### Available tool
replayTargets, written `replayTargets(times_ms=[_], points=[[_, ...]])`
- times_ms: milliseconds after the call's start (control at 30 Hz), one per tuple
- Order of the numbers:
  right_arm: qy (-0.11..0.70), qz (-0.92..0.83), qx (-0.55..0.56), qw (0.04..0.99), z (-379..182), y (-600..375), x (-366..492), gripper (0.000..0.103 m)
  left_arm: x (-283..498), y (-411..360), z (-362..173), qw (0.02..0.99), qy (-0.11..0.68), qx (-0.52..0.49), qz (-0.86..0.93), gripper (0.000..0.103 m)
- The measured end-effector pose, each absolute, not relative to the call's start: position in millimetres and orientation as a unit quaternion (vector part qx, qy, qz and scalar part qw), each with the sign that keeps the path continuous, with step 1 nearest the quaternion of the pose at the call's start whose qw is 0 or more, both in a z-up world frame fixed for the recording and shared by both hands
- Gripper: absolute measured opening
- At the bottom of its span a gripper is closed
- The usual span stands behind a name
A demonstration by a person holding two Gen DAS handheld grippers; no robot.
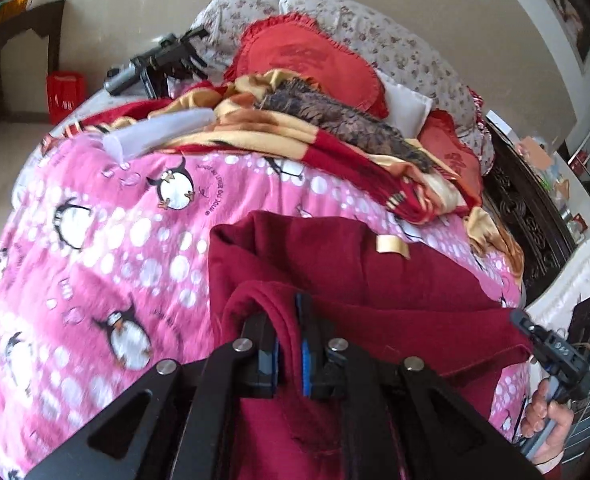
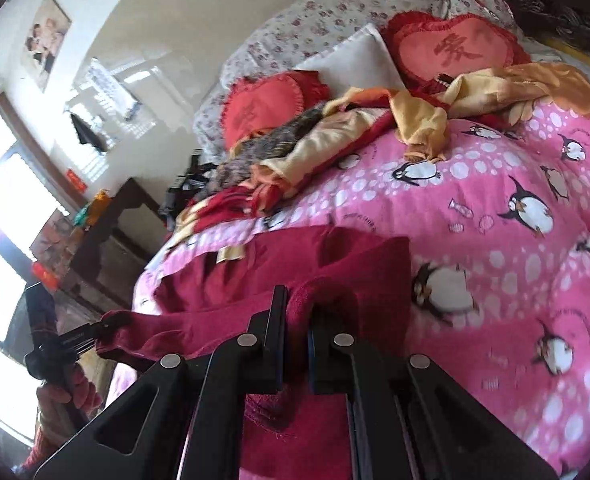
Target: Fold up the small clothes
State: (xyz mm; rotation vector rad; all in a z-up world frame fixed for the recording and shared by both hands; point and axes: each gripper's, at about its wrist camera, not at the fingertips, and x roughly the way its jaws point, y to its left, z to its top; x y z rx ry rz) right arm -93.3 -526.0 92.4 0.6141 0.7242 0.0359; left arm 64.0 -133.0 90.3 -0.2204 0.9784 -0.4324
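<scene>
- Garment of dark red fleece, with a small cream label sewn near one edge, is partly lifted and partly spread on the pink fleece bedcover printed with penguins and white dots; it sits near the bed's foot edge, towards the side where the dark carved wooden bed frame shows.
- Left gripper, black with blue pads, is clamped on a raised fold of the garment's edge; the cloth fills the narrow gap between the fingers.
- Right gripper is likewise pinched tight on another bunched part of the same edge, and the fabric stretches taut between the two claws.
- A hand grips the right gripper's handle at the bed's side edge.
- Towards the head of the bed lie a crumpled red and yellow blanket, two red heart-shaped frilled cushions, and floral-print pillows.
- A black device rests at the bed's far corner.
</scene>
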Motion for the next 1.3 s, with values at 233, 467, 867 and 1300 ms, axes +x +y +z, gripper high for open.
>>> replayTargets(times_ms=[233, 467, 867, 1300], points=[[0.344, 0.028, 0.377, 0.860, 74, -551, -96, 0.000, 67, -112, 101, 0.850, 0.464, -0.121, -0.219, 0.067], [0.328, -0.003, 0.321, 0.888, 95, -542, -151, 0.007, 29, -95, 121, 0.871, 0.425, -0.100, -0.227, 0.082], [0.385, 0.036, 0.166, 0.907, 86, -475, -88, 0.007, 19, -152, 82, 0.861, 0.452, 0.004, -0.232, 0.069], [0.391, -0.042, 0.206, 0.896, 62, -512, 6, 0.006, 113, -160, 56, 0.864, 0.475, -0.045, -0.161, 0.073]])
